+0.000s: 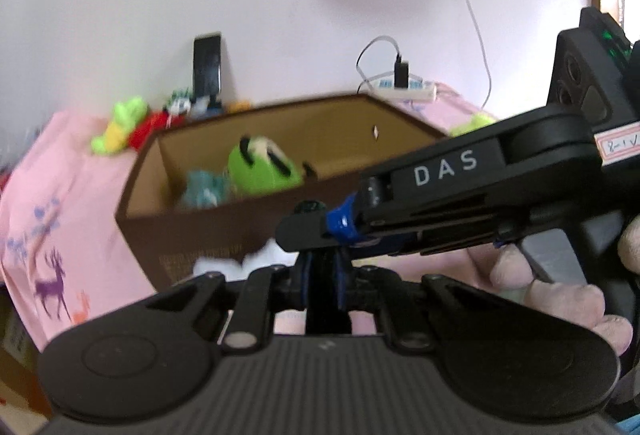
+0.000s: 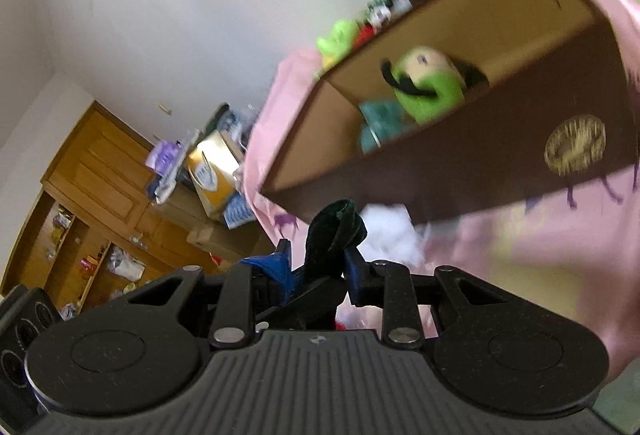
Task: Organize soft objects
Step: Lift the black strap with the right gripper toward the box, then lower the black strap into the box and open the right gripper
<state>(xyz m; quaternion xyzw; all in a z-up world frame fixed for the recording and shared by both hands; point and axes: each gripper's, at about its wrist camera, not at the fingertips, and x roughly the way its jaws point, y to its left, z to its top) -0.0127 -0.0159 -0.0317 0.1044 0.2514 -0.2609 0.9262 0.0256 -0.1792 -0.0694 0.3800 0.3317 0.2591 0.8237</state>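
A brown cardboard box (image 1: 192,235) stands open on the pink cloth; it also shows in the right wrist view (image 2: 500,159). Inside lie a green plush (image 1: 260,167) and a teal soft item (image 1: 202,189), also seen from the right as the green plush (image 2: 428,87) and the teal item (image 2: 380,123). My right gripper (image 2: 320,267) is shut on a dark green soft toy (image 2: 336,231) with a white part (image 2: 394,235), in front of the box. In the left wrist view my right gripper (image 1: 320,231) crosses just ahead of my left gripper (image 1: 322,275), whose fingers stand close together.
Yellow-green and red plush toys (image 1: 120,127) lie behind the box by a phone on a stand (image 1: 207,67). A power strip (image 1: 404,89) with cables sits at the back right. A wooden cabinet (image 2: 92,195) and cluttered boxes (image 2: 212,171) are off the bed's left.
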